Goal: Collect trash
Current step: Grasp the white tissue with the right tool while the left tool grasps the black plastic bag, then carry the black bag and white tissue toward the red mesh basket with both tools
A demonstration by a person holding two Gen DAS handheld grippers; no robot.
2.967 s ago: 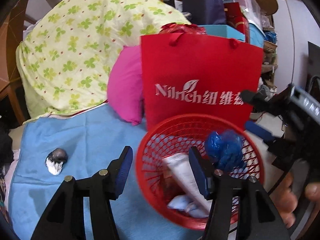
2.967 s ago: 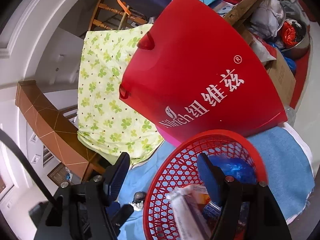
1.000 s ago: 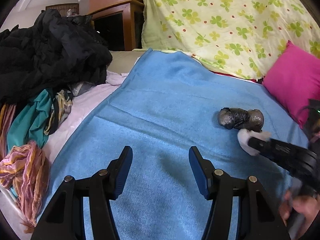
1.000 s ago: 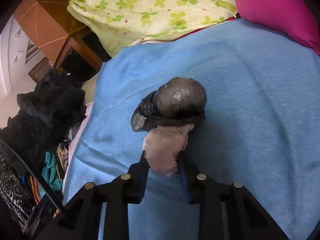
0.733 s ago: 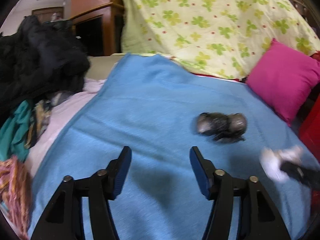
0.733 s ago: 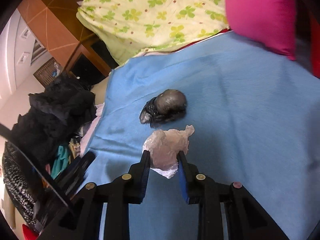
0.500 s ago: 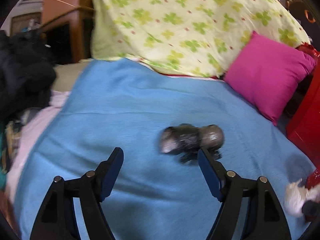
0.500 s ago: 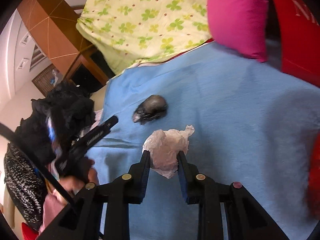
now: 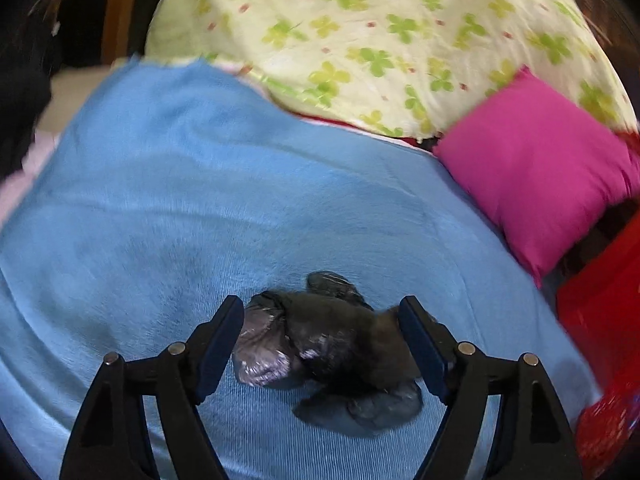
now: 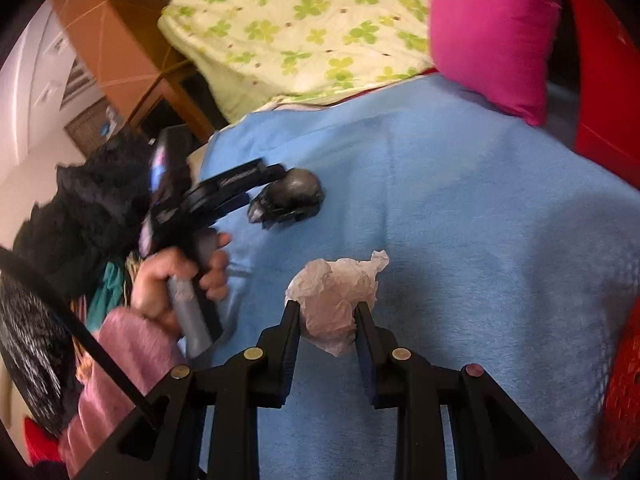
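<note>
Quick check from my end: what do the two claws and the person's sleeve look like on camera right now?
Both claws, left claw and right claw, are black plastic with angled arms, round metal rivets and dark blue pads. A black cable runs past the pink fuzzy sleeve. The left one has a grey handle.

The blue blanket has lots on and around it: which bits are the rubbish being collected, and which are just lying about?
Part of the job:
- crumpled white paper, clamped in the right tool
- black plastic wad, between the opening left tool
- red basket

Just lying about:
- pink cushion
- clover-print quilt
- dark clothes pile
</note>
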